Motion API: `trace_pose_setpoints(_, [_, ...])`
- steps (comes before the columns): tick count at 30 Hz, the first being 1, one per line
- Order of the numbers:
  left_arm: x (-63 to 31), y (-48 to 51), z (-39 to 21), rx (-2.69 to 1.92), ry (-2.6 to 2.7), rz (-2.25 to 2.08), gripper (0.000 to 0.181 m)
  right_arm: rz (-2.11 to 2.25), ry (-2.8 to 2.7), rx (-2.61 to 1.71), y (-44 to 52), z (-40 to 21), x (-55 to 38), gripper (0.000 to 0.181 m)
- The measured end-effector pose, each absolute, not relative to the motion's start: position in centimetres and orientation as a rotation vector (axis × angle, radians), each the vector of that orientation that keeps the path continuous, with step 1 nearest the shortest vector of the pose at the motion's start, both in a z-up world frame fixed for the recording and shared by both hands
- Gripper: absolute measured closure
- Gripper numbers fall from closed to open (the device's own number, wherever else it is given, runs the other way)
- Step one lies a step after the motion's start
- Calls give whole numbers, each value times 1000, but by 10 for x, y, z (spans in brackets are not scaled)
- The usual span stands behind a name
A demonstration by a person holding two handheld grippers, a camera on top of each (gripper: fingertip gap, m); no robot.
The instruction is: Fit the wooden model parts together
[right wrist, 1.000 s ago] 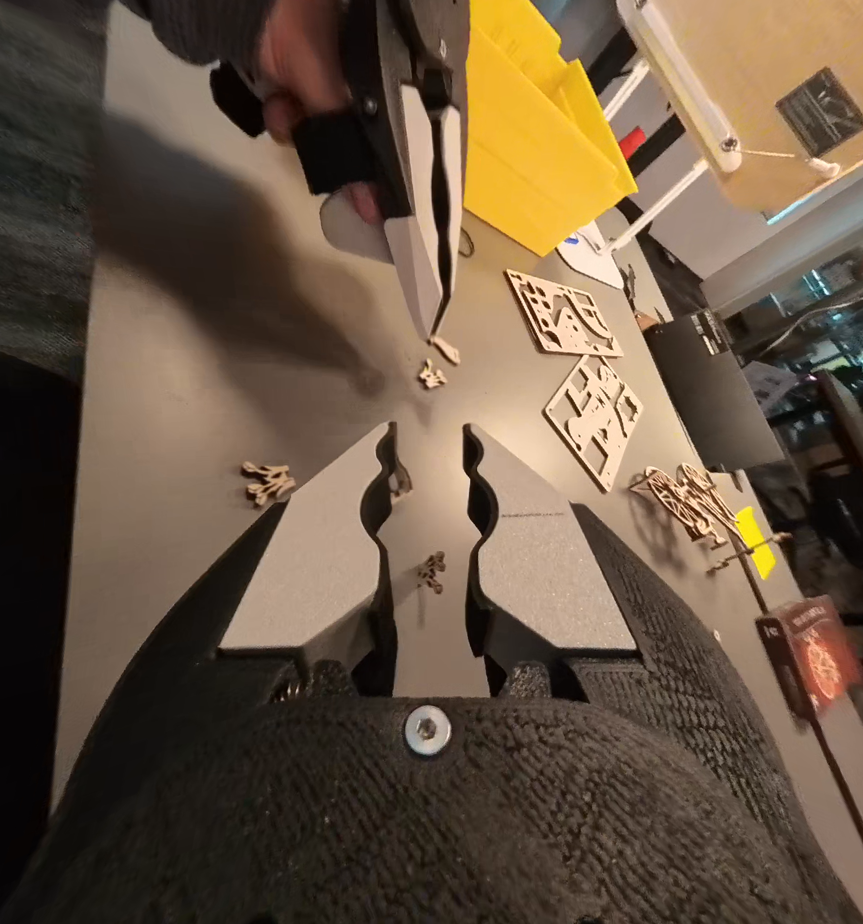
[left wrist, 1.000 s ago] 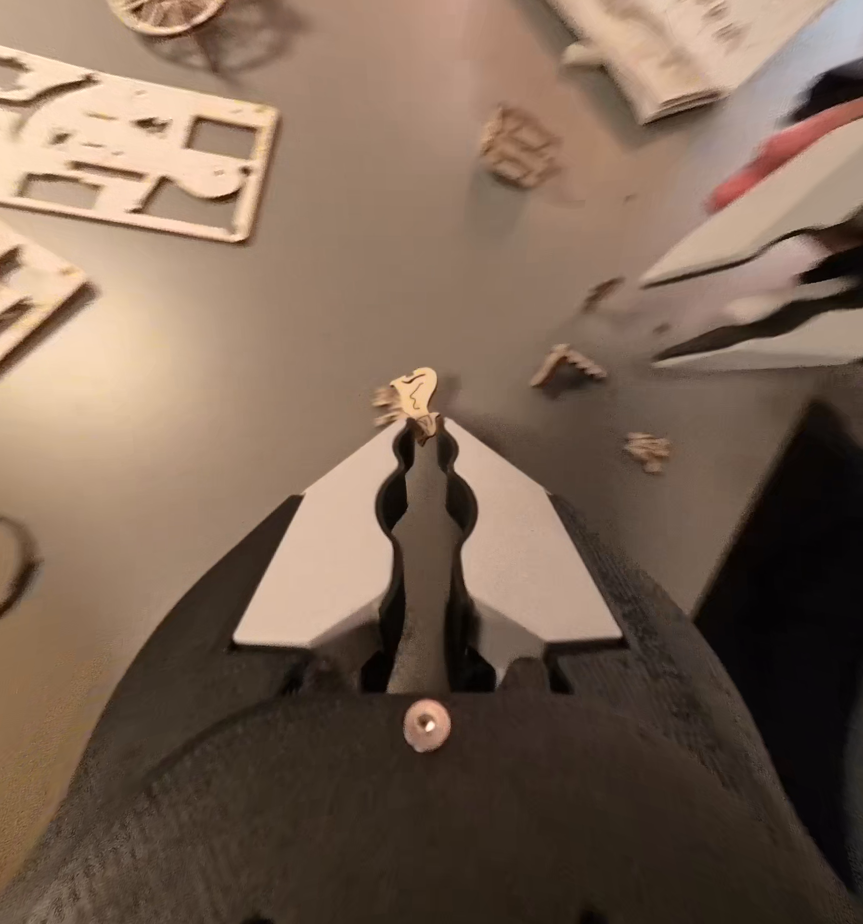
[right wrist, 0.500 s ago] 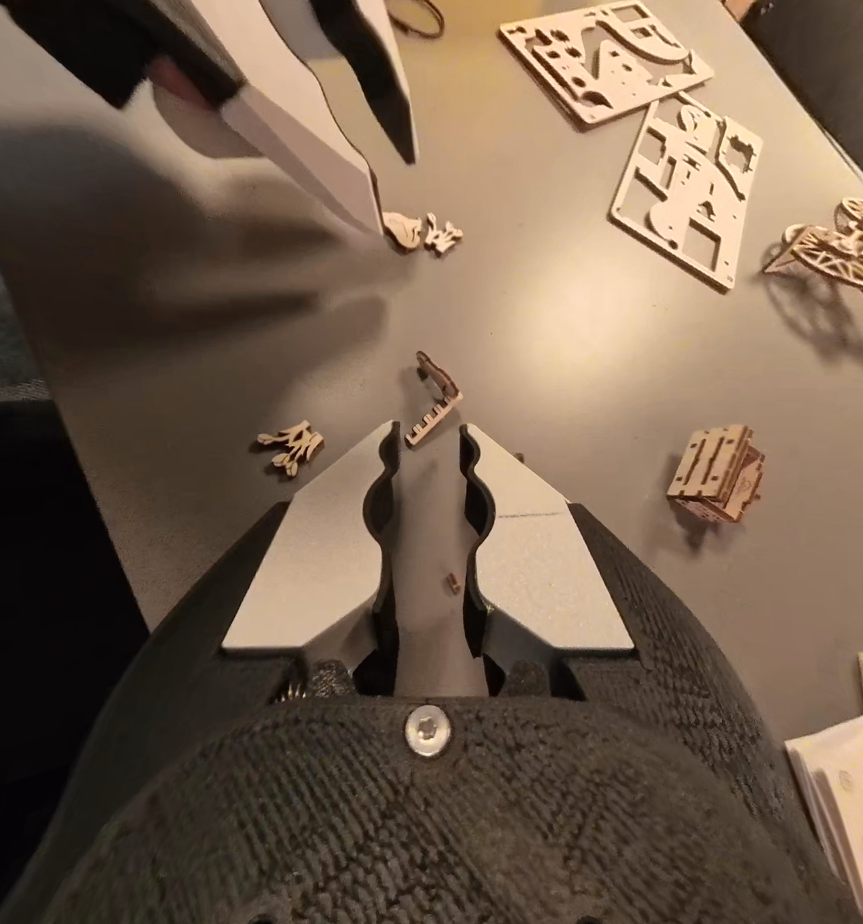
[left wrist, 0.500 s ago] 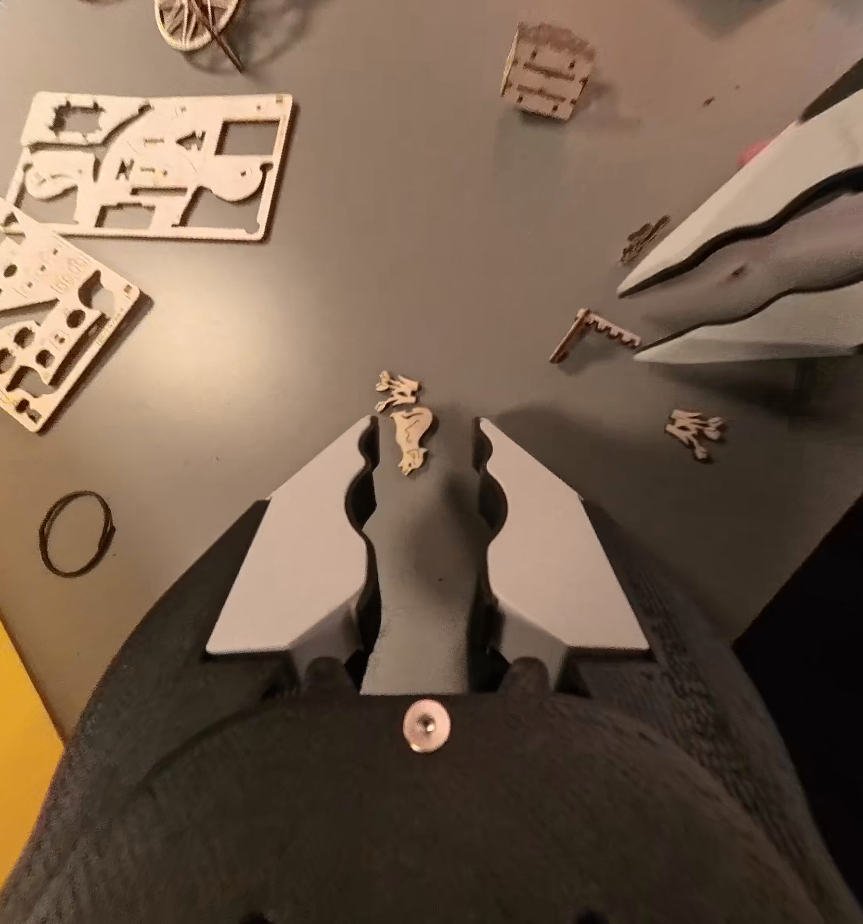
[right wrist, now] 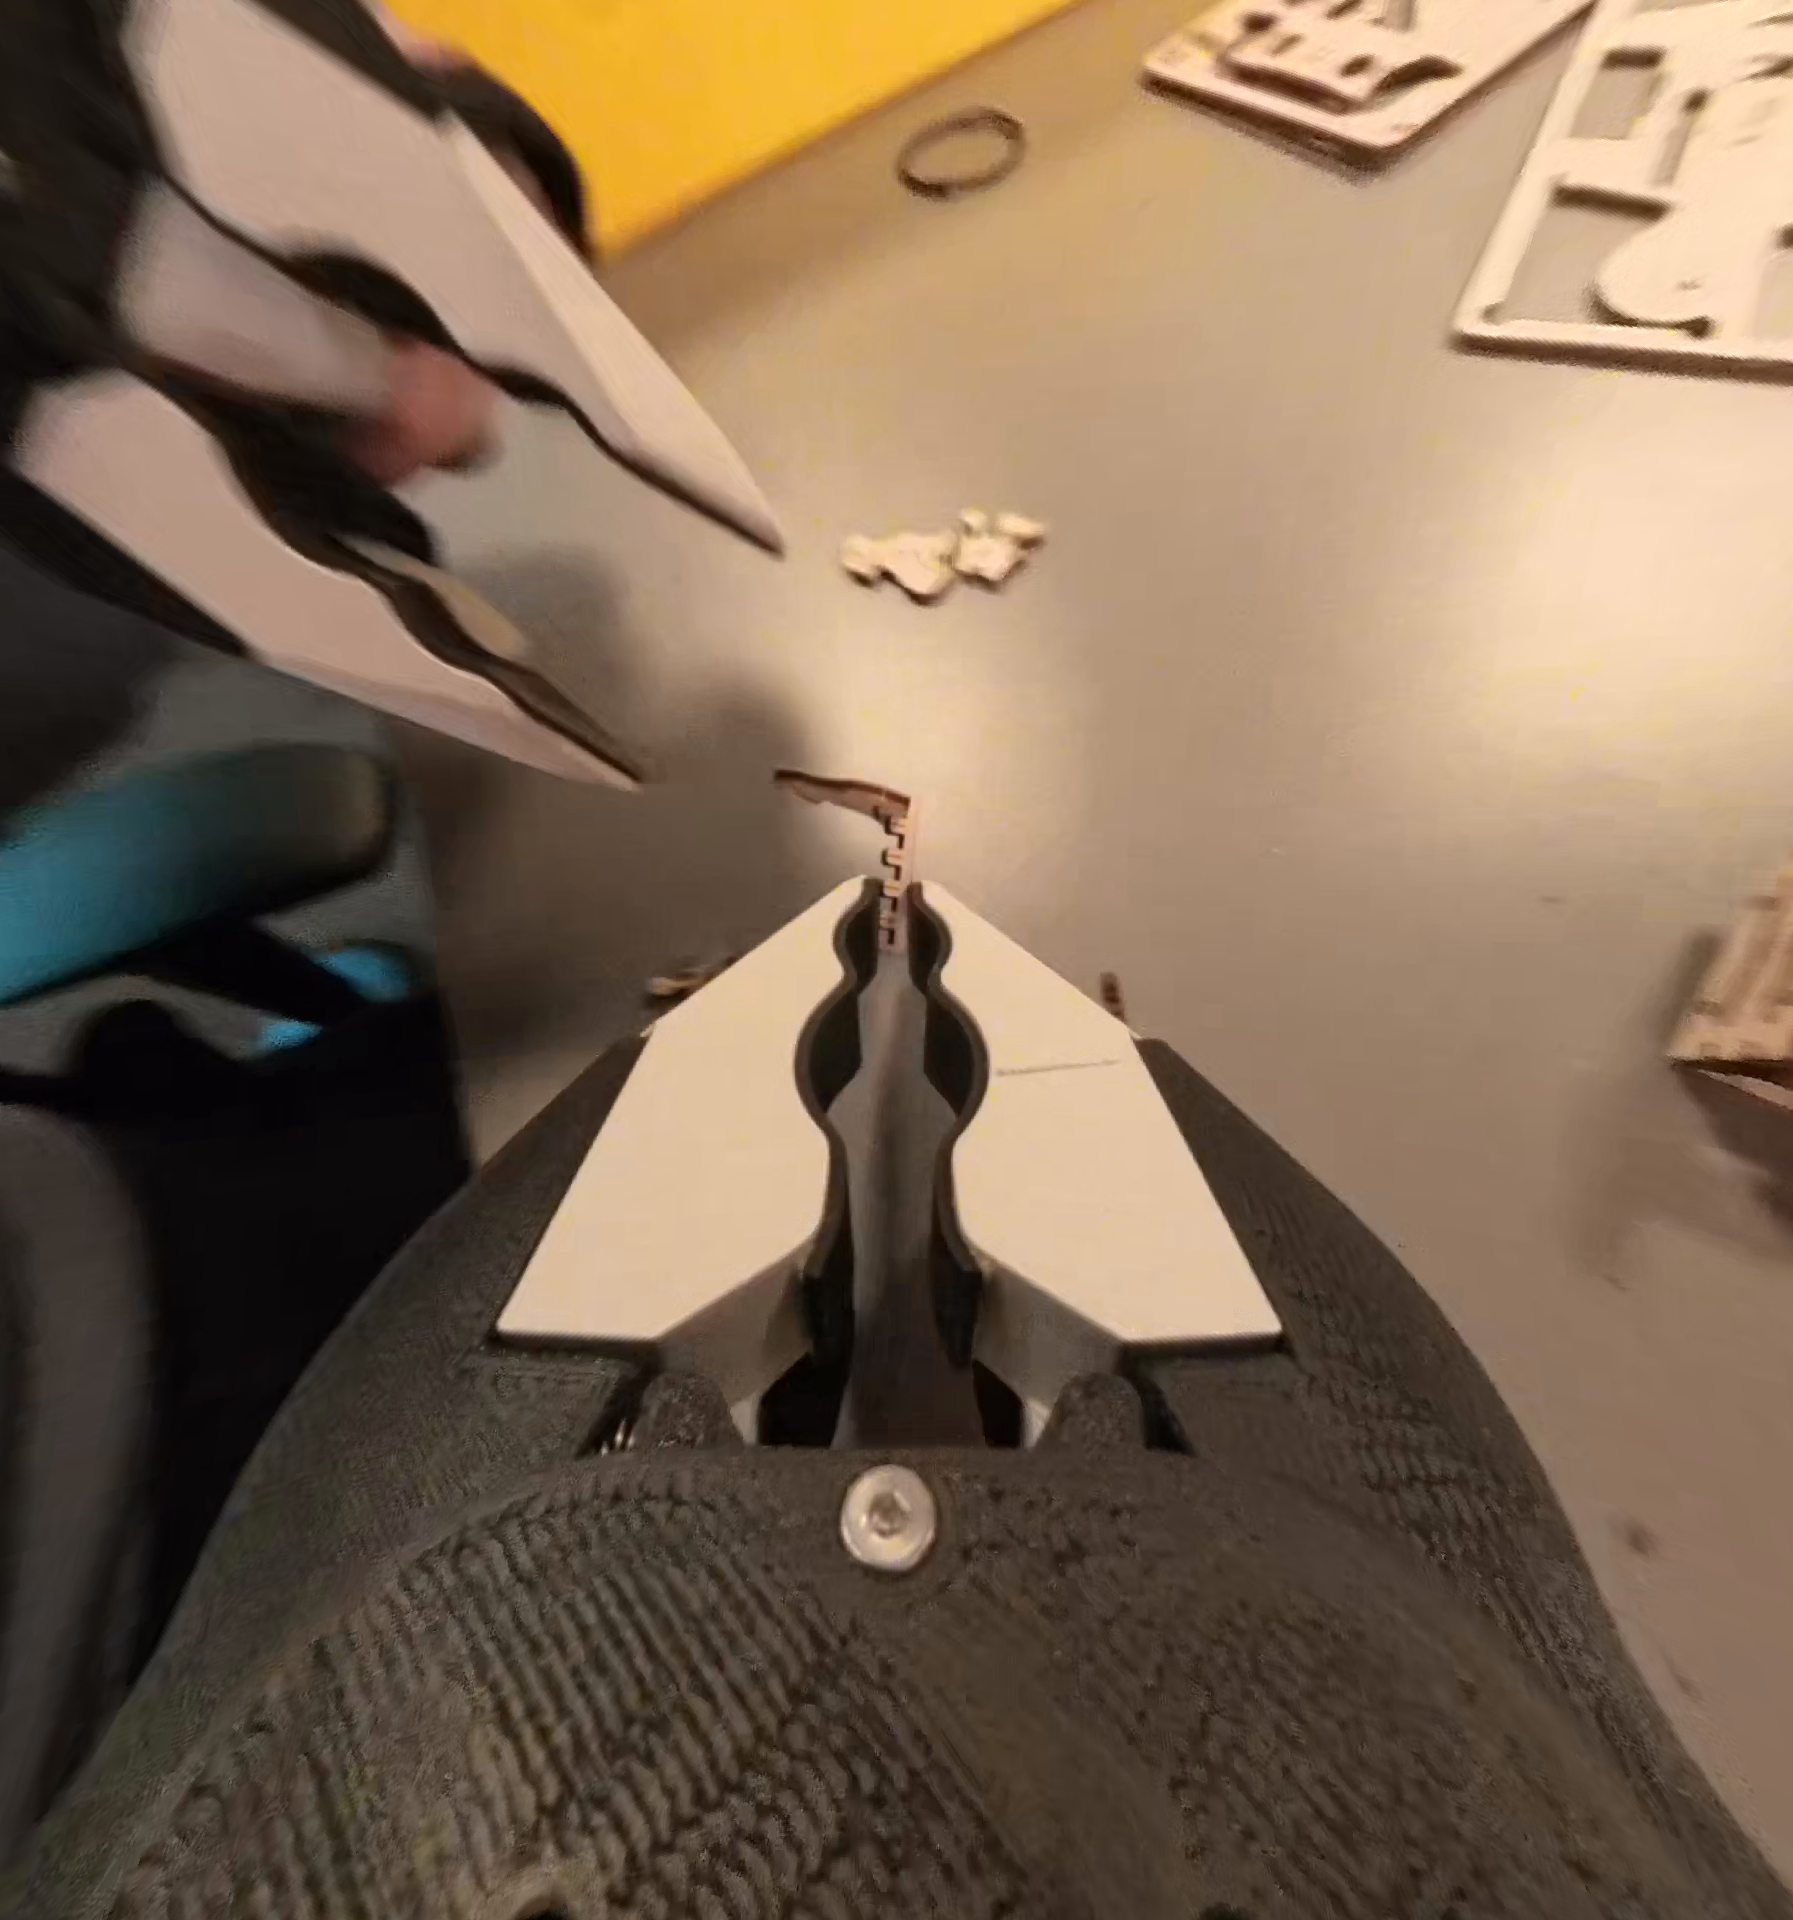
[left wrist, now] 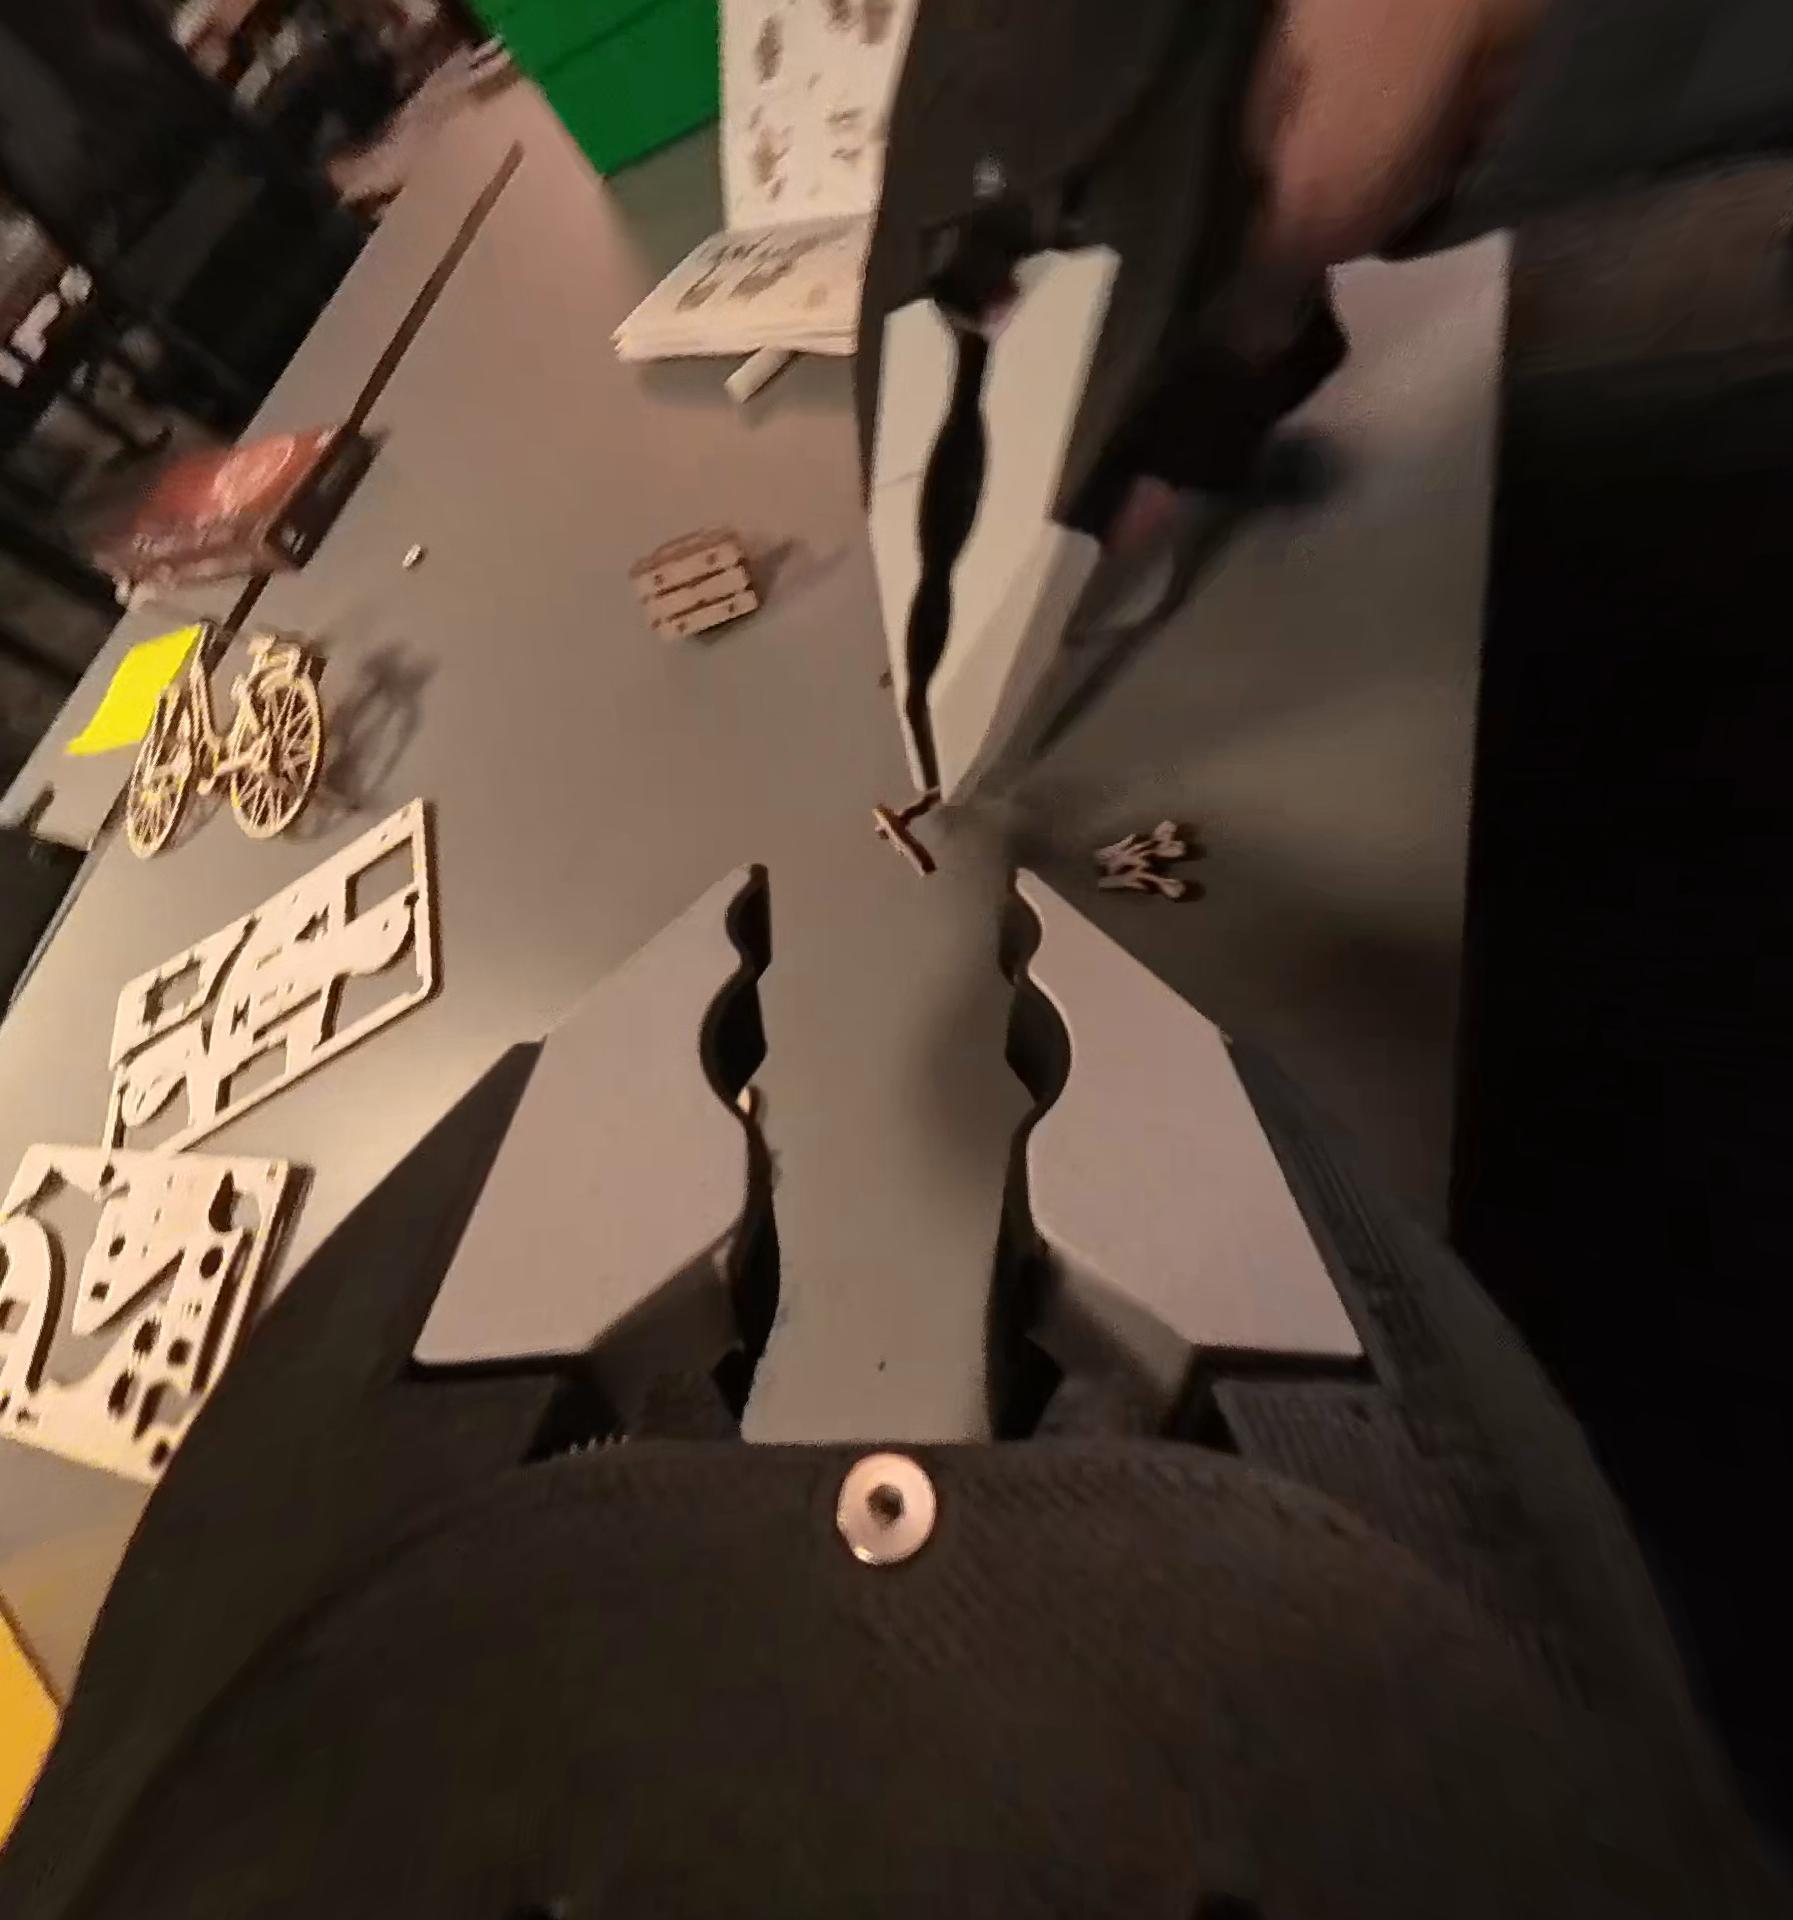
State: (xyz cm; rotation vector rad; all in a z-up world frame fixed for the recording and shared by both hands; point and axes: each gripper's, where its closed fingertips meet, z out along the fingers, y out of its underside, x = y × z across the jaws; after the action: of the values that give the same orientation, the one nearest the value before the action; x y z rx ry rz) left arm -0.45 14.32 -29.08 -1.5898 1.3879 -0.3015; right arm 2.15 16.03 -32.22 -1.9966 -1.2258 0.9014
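Half a second ago the toothed wooden strip point(right wrist: 871, 831) lay flat on the grey table point(left wrist: 580, 727) ahead of the right tongs point(right wrist: 897, 888); now those tongs are clamped on its notched end and it stands clear of the surface. Left tongs point(left wrist: 887, 883) are spread apart and grip nothing, their tips near the strip. Toward the table's left edge lie two punched-out part sheets point(left wrist: 279, 987), with a finished wooden bicycle point(left wrist: 227, 738) standing beyond them. A small slatted wooden crate point(left wrist: 694, 582) sits mid-table; what it holds cannot be made out. An open booklet point(left wrist: 757, 291) rests toward the far edge. Loose cut pieces point(right wrist: 939, 551) lie together just past the strip, another piece point(left wrist: 1141, 857) near the right edge.
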Motion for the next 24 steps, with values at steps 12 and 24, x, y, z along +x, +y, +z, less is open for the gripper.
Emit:
trace_pose_setpoints(12, [27,99,-264,-1200,1606,-390,155,1783,-1389,-1904,104,-274,30,178])
trace_pose_setpoints(24, [36,82,-265,-1147,1699,-489,167,1909,-1492,-1877,85,-271,34,178])
